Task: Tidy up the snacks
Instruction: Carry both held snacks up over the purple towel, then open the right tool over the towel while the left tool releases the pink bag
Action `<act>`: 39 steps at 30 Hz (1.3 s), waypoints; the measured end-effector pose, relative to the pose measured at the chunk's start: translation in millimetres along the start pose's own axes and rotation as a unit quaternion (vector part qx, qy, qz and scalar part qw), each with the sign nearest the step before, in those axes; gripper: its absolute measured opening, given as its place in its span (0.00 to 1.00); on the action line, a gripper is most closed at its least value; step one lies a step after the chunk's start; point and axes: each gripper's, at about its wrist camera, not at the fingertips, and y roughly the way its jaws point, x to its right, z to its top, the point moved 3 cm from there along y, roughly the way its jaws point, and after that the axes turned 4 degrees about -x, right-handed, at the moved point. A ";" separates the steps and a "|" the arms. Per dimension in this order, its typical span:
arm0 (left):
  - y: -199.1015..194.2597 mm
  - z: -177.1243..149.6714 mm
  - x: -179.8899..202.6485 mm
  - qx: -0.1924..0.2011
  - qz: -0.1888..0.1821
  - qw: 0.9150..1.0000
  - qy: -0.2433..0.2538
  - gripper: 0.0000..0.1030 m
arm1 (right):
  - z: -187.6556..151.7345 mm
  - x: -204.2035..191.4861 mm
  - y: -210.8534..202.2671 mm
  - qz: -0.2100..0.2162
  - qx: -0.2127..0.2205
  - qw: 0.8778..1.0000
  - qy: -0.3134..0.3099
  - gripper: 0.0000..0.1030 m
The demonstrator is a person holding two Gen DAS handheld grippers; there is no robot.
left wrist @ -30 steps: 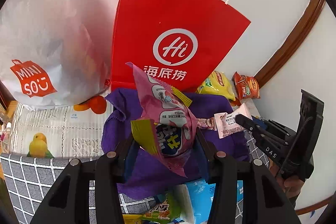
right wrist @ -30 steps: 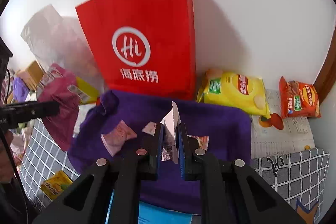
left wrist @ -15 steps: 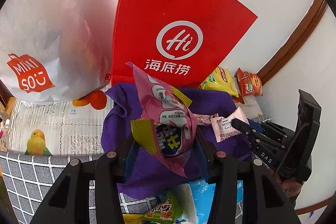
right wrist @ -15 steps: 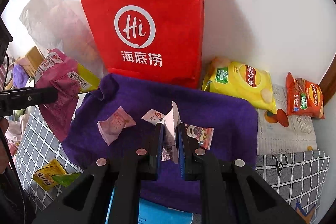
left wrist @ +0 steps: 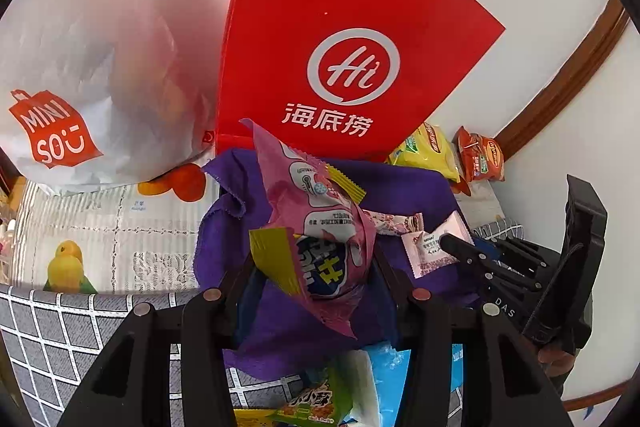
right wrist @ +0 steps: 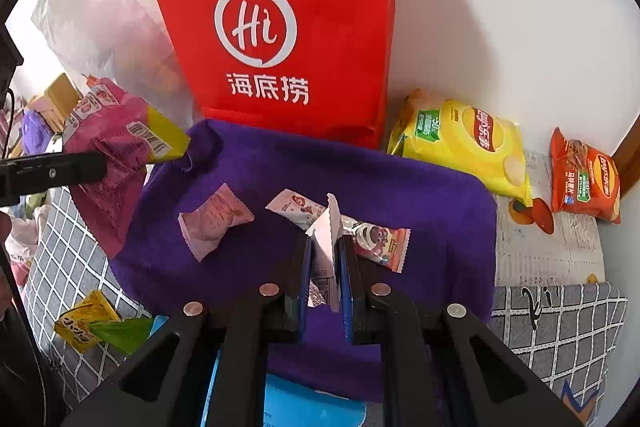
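My left gripper (left wrist: 316,267) is shut on a pink and yellow snack bag (left wrist: 320,227), held above the purple cloth (left wrist: 408,187); the bag also shows in the right wrist view (right wrist: 116,147). My right gripper (right wrist: 325,247) is shut on a small white and pink sachet (right wrist: 326,239) over the cloth (right wrist: 420,195); it shows in the left wrist view (left wrist: 452,247) with the sachet (left wrist: 434,245). A pink sachet (right wrist: 214,219) and two printed sachets (right wrist: 294,205) (right wrist: 380,239) lie on the cloth. A red paper bag (right wrist: 280,19) stands behind.
A white plastic Miniso bag (left wrist: 80,67) stands left of the red bag (left wrist: 340,47). A yellow chips bag (right wrist: 464,143) and an orange snack bag (right wrist: 584,179) lie at the right by the wall. A yellow and green packet (right wrist: 92,323) lies on the checked cloth (right wrist: 560,323).
Both grippers have moved closer to the red bag and the cloth, each keeping its hold. The sachets on the cloth have not moved.
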 end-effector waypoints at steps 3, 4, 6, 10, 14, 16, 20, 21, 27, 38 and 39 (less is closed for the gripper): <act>5.3 -0.4 -1.5 -0.008 -0.003 1.000 -0.004 0.45 | -1.1 -0.7 4.8 0.001 -0.009 1.000 0.000 0.13; 7.0 -0.9 -1.5 -0.012 -0.005 1.000 -0.004 0.45 | -1.5 -1.3 6.0 0.002 -0.011 1.000 -0.001 0.13; 12.1 -1.8 -0.4 -0.020 -0.009 1.000 -0.003 0.45 | -2.2 -2.6 9.4 0.002 -0.018 1.000 -0.003 0.13; 24.4 -5.6 3.5 -0.038 -0.010 0.999 0.001 0.45 | -3.0 -2.9 14.1 0.000 -0.027 1.000 -0.007 0.13; 32.6 -9.4 9.4 -0.054 -0.006 0.998 0.008 0.45 | -3.9 2.3 21.6 -0.014 -0.043 0.999 -0.001 0.13; 35.7 -11.1 11.3 -0.058 -0.007 0.998 0.012 0.45 | -3.9 4.3 23.9 -0.031 -0.051 0.998 0.000 0.15; 42.5 -13.7 13.7 -0.068 -0.003 0.998 0.014 0.45 | -1.7 3.8 18.2 -0.056 -0.038 0.998 -0.006 0.42; 43.6 -14.4 14.1 -0.070 -0.001 0.997 0.016 0.45 | -1.0 4.7 14.4 -0.068 -0.031 0.997 -0.007 0.45; 52.1 -18.4 16.7 -0.084 0.015 0.996 0.028 0.45 | 5.8 10.4 -7.3 -0.097 0.009 0.995 0.002 0.51; 64.7 -21.0 19.3 -0.101 0.024 0.994 0.033 0.46 | 15.3 15.7 -30.7 -0.056 0.064 0.995 0.044 0.56; 64.4 -21.2 18.9 -0.101 0.025 0.994 0.034 0.46 | 15.1 14.9 -31.9 -0.052 0.067 0.995 0.045 0.56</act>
